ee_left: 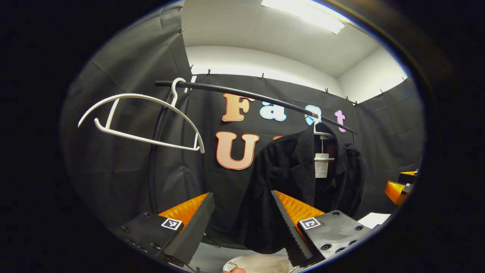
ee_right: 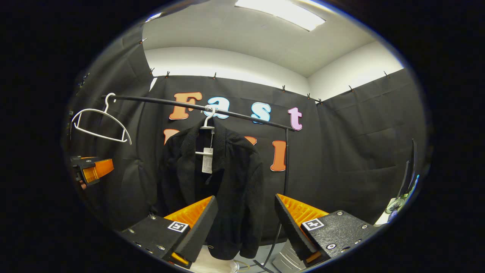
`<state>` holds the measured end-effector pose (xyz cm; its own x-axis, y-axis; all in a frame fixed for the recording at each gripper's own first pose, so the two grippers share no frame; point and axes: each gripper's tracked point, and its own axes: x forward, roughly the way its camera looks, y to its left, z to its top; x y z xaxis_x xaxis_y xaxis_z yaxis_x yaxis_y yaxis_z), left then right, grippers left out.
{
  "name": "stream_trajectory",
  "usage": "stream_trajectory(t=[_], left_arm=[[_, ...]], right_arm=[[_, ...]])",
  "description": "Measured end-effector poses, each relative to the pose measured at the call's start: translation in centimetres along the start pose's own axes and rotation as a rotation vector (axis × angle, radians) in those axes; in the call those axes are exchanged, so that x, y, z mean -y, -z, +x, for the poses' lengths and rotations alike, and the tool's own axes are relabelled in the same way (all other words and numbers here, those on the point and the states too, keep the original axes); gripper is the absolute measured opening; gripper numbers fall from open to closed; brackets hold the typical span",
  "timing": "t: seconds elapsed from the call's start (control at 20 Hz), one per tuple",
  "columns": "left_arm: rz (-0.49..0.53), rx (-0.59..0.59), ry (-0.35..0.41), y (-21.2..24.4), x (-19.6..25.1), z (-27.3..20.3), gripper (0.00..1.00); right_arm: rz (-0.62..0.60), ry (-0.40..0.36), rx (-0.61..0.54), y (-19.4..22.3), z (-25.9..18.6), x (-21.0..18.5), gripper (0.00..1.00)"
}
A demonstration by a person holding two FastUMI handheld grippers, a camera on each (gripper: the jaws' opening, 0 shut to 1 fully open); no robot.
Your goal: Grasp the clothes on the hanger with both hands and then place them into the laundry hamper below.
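Both grippers stood short of a black jacket (ee_left: 299,182) hanging on a white hanger (ee_left: 320,131) from the black rail (ee_left: 257,96), the approach step of the job, with no grasp made. The left gripper (ee_left: 242,223) had its fingers spread wide with nothing between them, the jacket ahead of it and slightly toward its right finger. The right gripper (ee_right: 246,225) was likewise spread and empty, the jacket (ee_right: 216,182) ahead and toward its left finger.

The next move appeared to call for each gripper to advance and pinch a shoulder or front edge of the garment, then lift it clear of the hanger's arms. The hamper's pale rim (ee_left: 261,262) seemed to show just below the left gripper's fingers, under the jacket's hem, though little of it was visible.

An empty hanger (ee_left: 140,117) hung up and to the left gripper's left, well apart from the jacket. The rail's upright post (ee_right: 286,167) stood just beyond the jacket on the right gripper's right, a likely snag. Open room lay between the grippers.
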<state>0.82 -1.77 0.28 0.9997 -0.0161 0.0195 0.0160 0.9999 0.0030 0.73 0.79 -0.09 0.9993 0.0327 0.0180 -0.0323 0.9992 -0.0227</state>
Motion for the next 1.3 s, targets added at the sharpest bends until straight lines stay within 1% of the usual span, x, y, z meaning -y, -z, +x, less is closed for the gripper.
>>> stream_trajectory(t=[0.45, 0.65, 0.75, 0.8, 1.0, 1.05, 1.15, 1.2, 1.25, 1.3], left_arm=[[0.010, -0.008, -0.029, 0.4, -1.0, 0.0, 0.96], [0.013, -0.008, -0.021, 0.4, -0.8, 0.2, 0.96], [0.011, -0.007, -0.010, 0.4, -0.6, 0.4, 1.00], [0.007, -0.006, -0.002, 0.4, -0.3, 0.7, 0.96], [-0.043, -0.025, 0.065, 0.9, 2.2, 2.2, 0.96], [-0.057, -0.029, 0.079, 1.0, 2.7, 2.4, 0.93], [-0.065, -0.034, 0.095, 1.2, 3.4, 2.7, 0.93], [-0.062, -0.033, 0.098, 1.2, 3.5, 2.7, 1.00], [-0.057, -0.032, 0.100, 1.2, 3.5, 2.5, 0.92], [-0.054, -0.032, 0.100, 1.2, 3.4, 2.5, 0.92]], right_arm=[[0.016, -0.040, -0.019, 0.8, 0.6, -1.6, 0.93], [0.014, -0.053, -0.029, 1.1, 0.9, -2.3, 0.93], [0.021, -0.062, -0.026, 0.9, 1.5, -2.8, 0.93], [0.024, -0.071, -0.022, 0.7, 2.1, -3.3, 0.93], [0.012, -0.096, -0.040, 1.0, 5.9, -5.4, 0.93], [0.019, -0.104, -0.035, 0.7, 7.0, -6.0, 0.93], [0.024, -0.104, -0.047, 1.1, 9.6, -6.7, 0.93], [0.026, -0.102, -0.062, 1.7, 10.9, -7.1, 0.93], [0.030, -0.099, -0.081, 2.5, 12.1, -7.5, 0.93], [0.034, -0.092, -0.100, 3.4, 13.6, -7.9, 0.93]])
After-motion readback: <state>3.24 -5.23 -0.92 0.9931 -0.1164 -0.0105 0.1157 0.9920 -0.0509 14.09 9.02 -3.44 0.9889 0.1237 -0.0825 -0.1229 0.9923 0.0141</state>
